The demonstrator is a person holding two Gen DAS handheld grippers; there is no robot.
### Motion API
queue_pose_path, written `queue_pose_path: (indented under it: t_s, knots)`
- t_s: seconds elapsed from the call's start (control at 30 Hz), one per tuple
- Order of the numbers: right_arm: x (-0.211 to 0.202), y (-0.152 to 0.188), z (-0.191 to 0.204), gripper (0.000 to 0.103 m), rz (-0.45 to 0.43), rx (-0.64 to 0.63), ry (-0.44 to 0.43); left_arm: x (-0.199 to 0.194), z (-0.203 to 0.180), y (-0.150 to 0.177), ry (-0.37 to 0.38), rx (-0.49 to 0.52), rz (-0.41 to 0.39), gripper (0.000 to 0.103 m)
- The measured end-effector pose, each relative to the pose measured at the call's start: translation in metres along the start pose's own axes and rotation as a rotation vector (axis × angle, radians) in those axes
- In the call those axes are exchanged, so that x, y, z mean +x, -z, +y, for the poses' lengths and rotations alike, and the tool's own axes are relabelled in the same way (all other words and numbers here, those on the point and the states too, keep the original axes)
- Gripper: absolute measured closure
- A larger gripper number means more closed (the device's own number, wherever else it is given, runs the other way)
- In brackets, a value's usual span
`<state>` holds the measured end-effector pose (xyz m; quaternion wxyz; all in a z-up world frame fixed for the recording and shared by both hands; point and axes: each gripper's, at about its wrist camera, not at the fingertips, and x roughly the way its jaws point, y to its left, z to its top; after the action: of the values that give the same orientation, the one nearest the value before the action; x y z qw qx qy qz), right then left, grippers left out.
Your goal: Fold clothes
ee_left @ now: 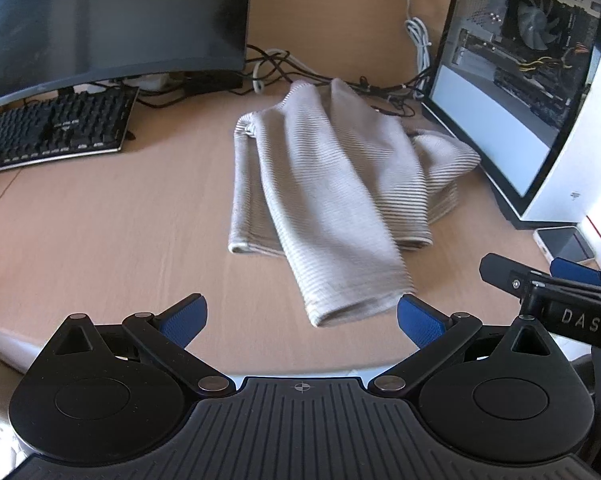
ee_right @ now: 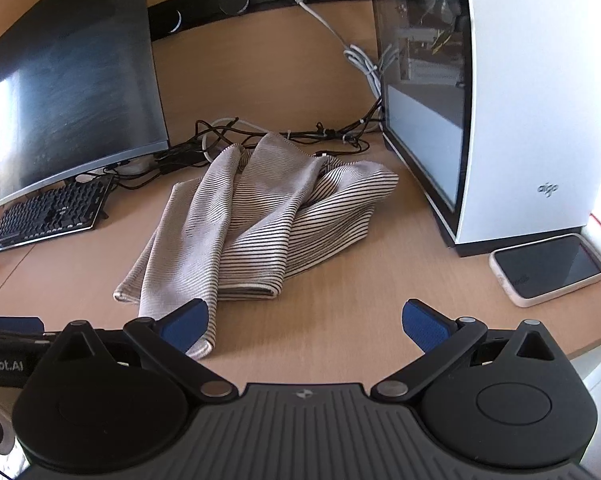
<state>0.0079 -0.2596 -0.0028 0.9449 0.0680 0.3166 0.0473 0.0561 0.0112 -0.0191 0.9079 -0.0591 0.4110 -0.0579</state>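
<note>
left gripper point(ee_left: 300, 320) wide open, empty | right gripper point(ee_right: 305, 326) wide open, empty | shirt point(ee_right: 260, 216) partly folded, sleeve loose | grab edges, not middle

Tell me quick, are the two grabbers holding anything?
Left gripper: open, holding nothing.
Right gripper: open, holding nothing; striped shirt lies on the desk.

Both wrist views low over desk point(ee_left: 100, 216), facing forward past open tongs; shared ahead: garment point(ee_left: 328, 184), monitor point(ee_right: 68, 92).
</note>
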Motion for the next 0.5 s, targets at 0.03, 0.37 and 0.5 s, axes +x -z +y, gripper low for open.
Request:
queue_pose_path:
  t_s: [0.03,0.37,0.5]
  knots:
    - [0.006,-0.003,0.002,0.000,0.008,0.008,0.004,0.005,0.004,-0.005,0.007,-0.004,0.008,0.000]
    - [0.046,-0.037,0.023,0.000,0.091,0.051,0.086,0.059,0.035,-0.059,0.121,-0.042,0.078,0.000]
    - [0.047,-0.056,0.023,0.000,0.088,0.070,0.128,0.088,0.036,-0.082,0.200,-0.056,0.102,0.000]
